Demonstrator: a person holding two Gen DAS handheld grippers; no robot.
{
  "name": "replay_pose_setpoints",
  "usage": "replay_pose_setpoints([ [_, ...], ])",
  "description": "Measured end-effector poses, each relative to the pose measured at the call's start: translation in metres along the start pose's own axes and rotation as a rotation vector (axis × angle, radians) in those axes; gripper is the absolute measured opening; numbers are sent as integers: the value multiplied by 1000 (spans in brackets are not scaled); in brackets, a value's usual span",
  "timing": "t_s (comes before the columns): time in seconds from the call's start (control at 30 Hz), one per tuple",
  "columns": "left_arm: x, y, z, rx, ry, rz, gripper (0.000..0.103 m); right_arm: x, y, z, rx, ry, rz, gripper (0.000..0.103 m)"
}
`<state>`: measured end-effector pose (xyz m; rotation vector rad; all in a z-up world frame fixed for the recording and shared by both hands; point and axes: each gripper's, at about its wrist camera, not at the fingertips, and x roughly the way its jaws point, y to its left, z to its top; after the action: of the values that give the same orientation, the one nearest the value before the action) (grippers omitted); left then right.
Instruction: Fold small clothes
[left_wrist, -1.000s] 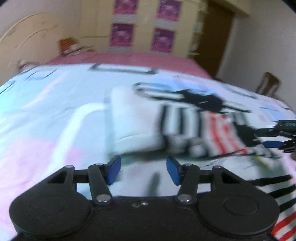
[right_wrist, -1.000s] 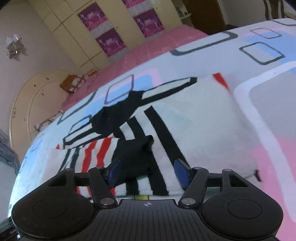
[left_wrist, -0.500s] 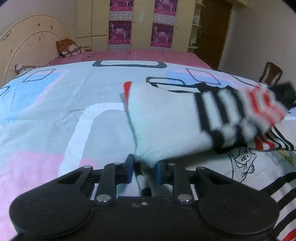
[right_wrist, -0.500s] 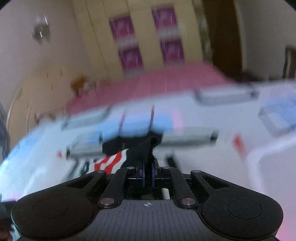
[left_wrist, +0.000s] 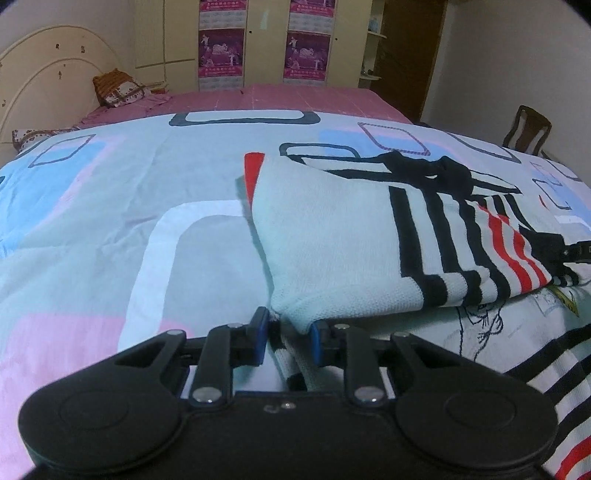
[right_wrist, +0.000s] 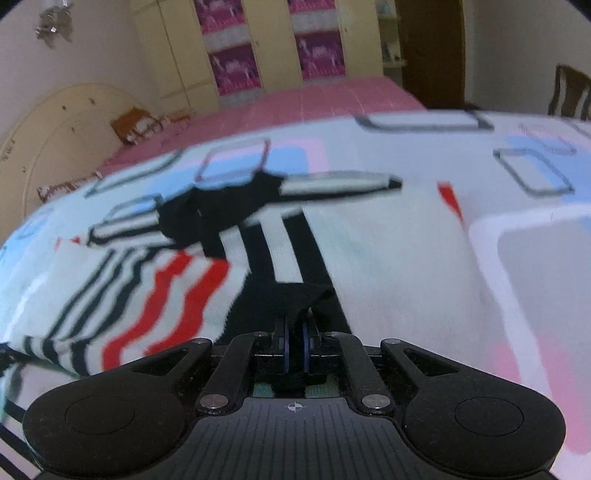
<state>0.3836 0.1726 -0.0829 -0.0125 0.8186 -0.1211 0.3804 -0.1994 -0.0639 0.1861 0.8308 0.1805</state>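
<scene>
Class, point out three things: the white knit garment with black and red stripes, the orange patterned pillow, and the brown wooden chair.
White knit garment with black and red stripes (left_wrist: 332, 236): left wrist view, plain white panel.
Orange patterned pillow (left_wrist: 120, 90): left wrist view, its front face.
Brown wooden chair (left_wrist: 530, 129): left wrist view, its backrest.

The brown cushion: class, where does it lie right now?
In the left wrist view the brown cushion lies at upper left on the pink sheet, beside the cream headboard.
</scene>
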Motion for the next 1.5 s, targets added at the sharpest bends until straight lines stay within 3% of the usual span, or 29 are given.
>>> replay_pose_setpoints([
  [0.13, -9, 1, 3, 24, 22, -21, 27, -6, 0, 6, 18, 8, -3, 11],
  [0.17, -18, 2, 2, 27, 10, -21, 31, -16, -2, 8, 25, -18, -16, 22],
  [0.2, -33, 2, 2, 38, -21, -14, 33, -27, -3, 10, 26, -59, -44, 43],
  [0.23, -44, 0, 3, 49, -51, -14, 42, -36, -3, 12, 19, -92, -55, 45],
  [0.27, -53, -3, 4, 54, -79, -14, 56, -42, -3, 15, 13, -104, -46, 45],
  [0.33, -55, -13, 10, 56, -123, -46, 65, -40, 0, 20, 1, -97, -28, 45],
  [0.37, -49, -18, 13, 60, -130, -64, 65, -35, 4, 22, -9, -85, -17, 45],
  [0.43, -28, -33, 20, 60, -106, -97, 64, -19, 15, 22, -43, -40, -19, 21],
  [0.53, 14, -43, 21, 65, 25, -135, 62, 9, 22, 13, -70, 77, -81, 20],
  [0.73, 34, -17, 78, 42, -78, -153, 61, 4, 10, 36, -28, -1, -78, 21],
  [0.83, 76, 0, 106, -2, -62, -176, 61, 21, 7, 56, -22, -22, -61, 21],
  [0.87, 93, 3, 112, 4, -40, -167, 62, 29, 6, 60, -29, -16, -68, 21],
  [0.9, 110, 4, 116, 25, -9, -111, 60, 38, 2, 63, -31, 3, -88, 21],
  [0.93, 117, 8, 117, 30, -23, -102, 64, 51, -3, 65, -32, 40, -139, 20],
  [0.97, 117, 10, 117, 23, -33, -103, 65, 58, -10, 66, -17, 51, -168, 20],
  [1.03, 116, 5, 118, 67, -31, -89, 66, 56, -17, 68, 32, 38, -147, 21],
  [1.17, 100, -1, 115, 74, -67, -53, 68, 43, -1, 68, 15, 24, -154, 21],
  [1.2, 92, -4, 112, 61, -80, -63, 70, 40, 8, 69, 11, 2, -138, 28],
  [1.23, 84, -10, 110, 46, -99, -99, 72, 37, 19, 68, 3, -19, -115, 44],
  [1.27, 78, -21, 108, 50, -118, -123, 75, 35, 30, 67, -5, -37, -85, 46],
  [1.4, 74, -66, 96, 78, -118, -163, 76, 45, 82, 57, -62, -26, 45, 42],
  [1.43, 77, -73, 92, 92, -106, -148, 75, 50, 93, 54, -80, -11, 64, 34],
  [1.5, 87, -82, 86, 117, -61, -99, 74, 59, 110, 45, -132, 21, 56, 33],
])
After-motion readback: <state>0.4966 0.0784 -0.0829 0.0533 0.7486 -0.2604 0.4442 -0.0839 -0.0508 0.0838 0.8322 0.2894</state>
